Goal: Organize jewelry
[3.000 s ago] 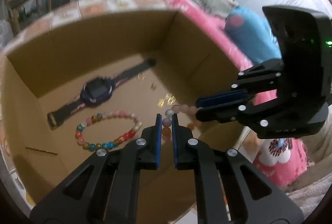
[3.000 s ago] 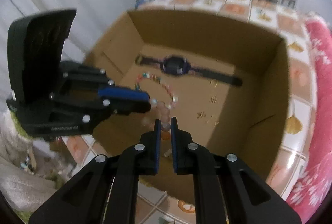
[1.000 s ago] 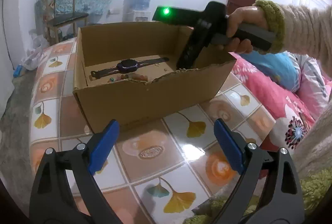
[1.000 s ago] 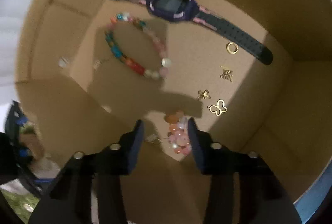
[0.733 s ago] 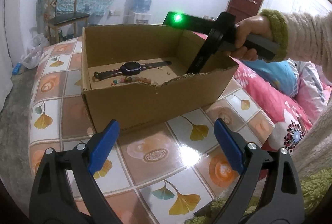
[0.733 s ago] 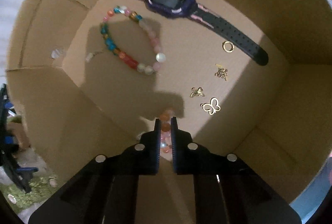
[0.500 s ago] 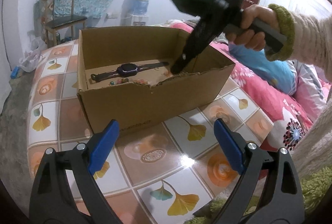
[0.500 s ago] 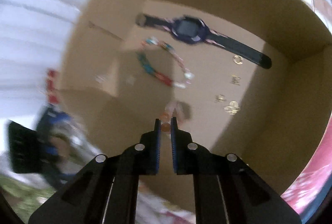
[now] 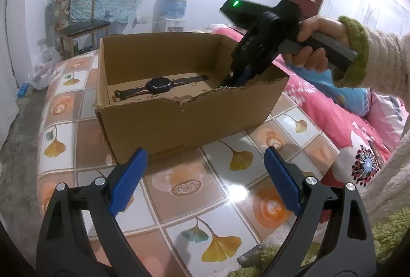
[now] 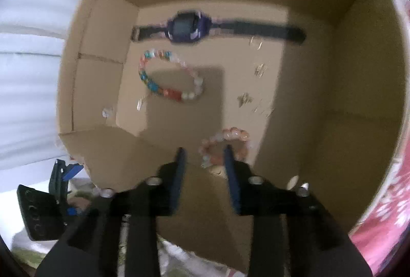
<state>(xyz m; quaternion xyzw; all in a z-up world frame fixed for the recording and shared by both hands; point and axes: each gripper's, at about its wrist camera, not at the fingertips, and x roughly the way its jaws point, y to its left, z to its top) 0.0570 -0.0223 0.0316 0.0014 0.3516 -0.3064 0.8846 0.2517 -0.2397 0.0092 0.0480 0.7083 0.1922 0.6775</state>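
An open cardboard box (image 9: 179,128) stands on the tiled table. Looking down into the box (image 10: 346,71), I see a purple watch (image 10: 184,29), a multicoloured bead bracelet (image 10: 169,77), small gold charms (image 10: 260,70) and a pink bead bracelet (image 10: 233,134), all lying on its floor. My right gripper (image 10: 203,151) hangs over the pink bracelet with its jaws opening. The pads do not press the beads, and the right finger crosses in front of the loop. In the left wrist view a hand dips the right gripper (image 9: 238,74) into the box near the watch (image 9: 157,84). My left gripper (image 9: 205,174) stands open and empty before the box.
The tiled table (image 9: 220,189) carries the box. Pink bedding (image 9: 333,118) lies to the right, and a green rug (image 9: 384,233) at the lower right. A wooden chair (image 9: 77,28) and a water dispenser (image 9: 174,5) stand behind. Small clear pieces (image 10: 107,111) rest by the box's left wall.
The right gripper shut on the pink bracelet, rose and tilted, then opened; the bracelet now lies spread as a loop on the box floor. The left gripper stays open and still.
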